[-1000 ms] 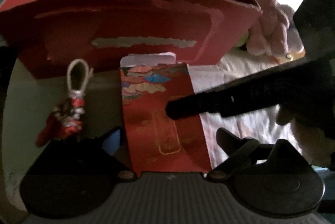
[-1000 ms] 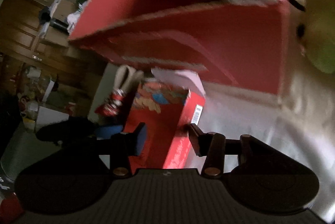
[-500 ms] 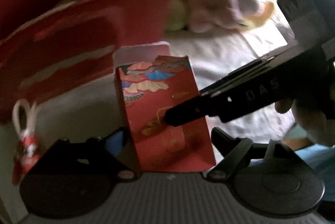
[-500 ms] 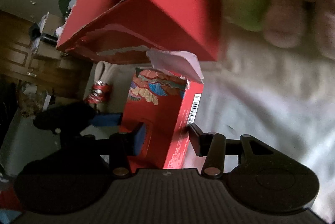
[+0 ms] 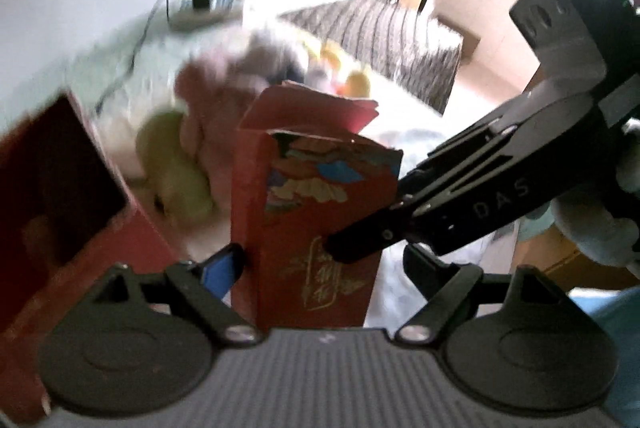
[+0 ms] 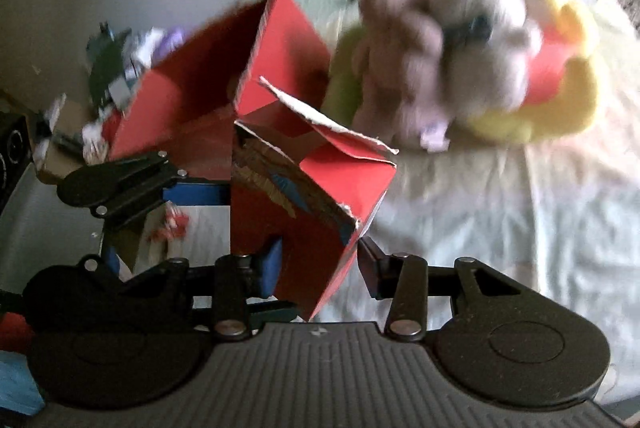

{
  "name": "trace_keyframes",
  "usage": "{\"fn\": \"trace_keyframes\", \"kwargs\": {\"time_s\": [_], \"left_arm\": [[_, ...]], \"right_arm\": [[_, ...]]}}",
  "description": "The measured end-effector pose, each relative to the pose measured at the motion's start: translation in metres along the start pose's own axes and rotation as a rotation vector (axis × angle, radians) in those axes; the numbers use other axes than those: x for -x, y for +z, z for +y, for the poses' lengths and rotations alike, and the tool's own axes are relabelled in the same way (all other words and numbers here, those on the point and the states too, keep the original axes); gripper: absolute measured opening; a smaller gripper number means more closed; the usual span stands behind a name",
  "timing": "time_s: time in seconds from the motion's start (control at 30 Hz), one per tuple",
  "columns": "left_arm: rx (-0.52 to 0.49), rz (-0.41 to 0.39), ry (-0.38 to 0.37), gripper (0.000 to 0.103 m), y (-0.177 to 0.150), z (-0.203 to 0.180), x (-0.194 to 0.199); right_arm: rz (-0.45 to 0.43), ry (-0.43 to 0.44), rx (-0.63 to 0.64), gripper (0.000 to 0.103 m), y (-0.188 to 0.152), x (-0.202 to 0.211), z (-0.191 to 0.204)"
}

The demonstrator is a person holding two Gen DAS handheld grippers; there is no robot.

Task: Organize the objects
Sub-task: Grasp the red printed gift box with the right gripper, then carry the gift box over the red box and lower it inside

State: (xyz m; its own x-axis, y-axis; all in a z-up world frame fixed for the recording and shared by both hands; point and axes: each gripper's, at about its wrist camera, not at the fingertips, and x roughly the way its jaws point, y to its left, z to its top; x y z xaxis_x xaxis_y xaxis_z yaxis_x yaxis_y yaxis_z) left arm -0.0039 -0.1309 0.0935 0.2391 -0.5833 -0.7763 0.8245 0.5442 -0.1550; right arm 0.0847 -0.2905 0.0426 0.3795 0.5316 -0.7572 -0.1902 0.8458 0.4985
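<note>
- Starting with the left wrist view: small red carton sitting dead centre between the spread fingers of the left gripper, printed face toward the camera.
- Left jaws released, wider than the carton. Blue pad right up against one narrow side, the other finger standing off with a gap. Probably just steadying, not carrying.
- Right gripper reaching in from the side, one fingertip pressed on the printed face, so likely doing the real holding.
- Long axis running roughly up the frame, torn flap end on top and pointing away from the camera. Big red box off to one side, open mouth showing.
- Over to the right wrist view: right jaws clenched on the carton's lower end, one finger on each broad face. Carton apparently held up off the bed sheet.
- Long axis tipped here, open flap end leaning up and away toward the plush toys, with the big box just behind.
- Gripped low presumably to leave the top free for dropping into the big box, though hard to say for sure with all the blur.
</note>
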Motion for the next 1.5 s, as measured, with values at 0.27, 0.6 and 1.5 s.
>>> {"fn": "trace_keyframes", "kwargs": {"time_s": [0.27,0.6,1.5], "left_arm": [[0.012,-0.169,0.074,0.085,0.029,0.029,0.042],[0.169,-0.231,0.263,0.085,0.018,0.117,0.095],[0.622,0.078,0.271,0.085,-0.057,0.258,0.027]], "right_arm": [[-0.187,0.017,0.097,0.045,0.047,0.018,0.032],[-0.185,0.14,0.231,0.045,0.124,-0.046,0.106],[0.286,0.162,0.121,0.049,0.142,-0.244,0.13]]}}
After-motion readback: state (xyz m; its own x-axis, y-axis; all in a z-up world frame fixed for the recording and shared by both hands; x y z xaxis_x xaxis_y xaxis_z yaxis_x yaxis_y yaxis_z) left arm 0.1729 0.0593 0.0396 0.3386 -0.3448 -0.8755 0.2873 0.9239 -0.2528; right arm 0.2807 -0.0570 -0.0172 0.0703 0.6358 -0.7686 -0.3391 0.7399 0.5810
